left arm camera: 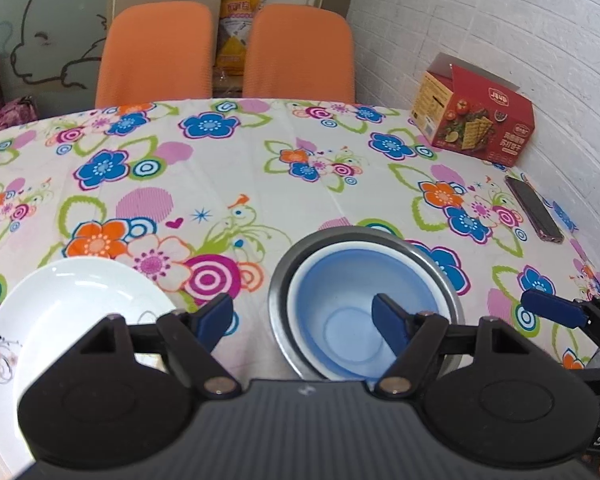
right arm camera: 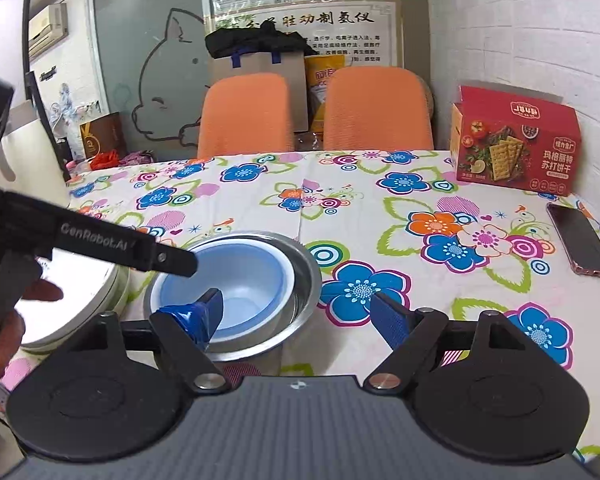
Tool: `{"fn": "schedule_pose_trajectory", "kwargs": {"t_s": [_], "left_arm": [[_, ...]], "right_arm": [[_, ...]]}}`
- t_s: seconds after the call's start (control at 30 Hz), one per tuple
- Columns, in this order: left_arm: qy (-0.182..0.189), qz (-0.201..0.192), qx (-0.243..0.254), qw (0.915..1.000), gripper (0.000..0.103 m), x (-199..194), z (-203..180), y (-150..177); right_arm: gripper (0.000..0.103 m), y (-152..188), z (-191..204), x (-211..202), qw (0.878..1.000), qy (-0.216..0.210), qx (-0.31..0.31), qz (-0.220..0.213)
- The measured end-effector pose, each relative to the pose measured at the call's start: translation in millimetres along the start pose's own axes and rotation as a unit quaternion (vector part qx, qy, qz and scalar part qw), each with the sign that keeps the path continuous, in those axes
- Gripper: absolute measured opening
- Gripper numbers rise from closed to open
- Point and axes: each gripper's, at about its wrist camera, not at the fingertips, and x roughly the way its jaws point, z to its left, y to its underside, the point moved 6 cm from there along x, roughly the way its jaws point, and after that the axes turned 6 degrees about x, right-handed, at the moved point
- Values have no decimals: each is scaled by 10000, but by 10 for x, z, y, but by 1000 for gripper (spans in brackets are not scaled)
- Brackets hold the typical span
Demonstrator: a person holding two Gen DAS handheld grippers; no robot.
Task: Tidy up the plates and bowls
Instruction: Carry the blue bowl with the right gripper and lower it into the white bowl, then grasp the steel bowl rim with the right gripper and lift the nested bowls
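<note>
One readable brand — "GenRobot.AI" — marks the left gripper (right arm camera: 172,260) above the blue bowl (right arm camera: 244,280).

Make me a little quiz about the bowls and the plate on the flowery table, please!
1. True or false: the light blue plastic bowl sits inside the shiny round metal bowl.
2. Which lies beside the red cardboard cracker box? A) a spoon B) a dark phone in a pink case C) a cup
3. Fill in: the round white ceramic plate lies to the ____ of the two bowls in the left wrist view.

Key: 1 true. 2 B. 3 left. Bonus: the left gripper and the right gripper are both open and hold nothing.
</note>
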Motion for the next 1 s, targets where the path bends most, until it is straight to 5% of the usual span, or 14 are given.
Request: {"fn": "schedule_pose_trajectory", "kwargs": {"t_s": [0.57, 1.0], "left_arm": [[-99, 238, 37, 9997, 77, 228, 142, -2], [866, 768, 235, 9930, 78, 530, 104, -168]], "right_arm": [[67, -36, 20, 397, 9994, -126, 193, 251], [68, 7, 58, 679, 9981, -177, 72, 591]]}}
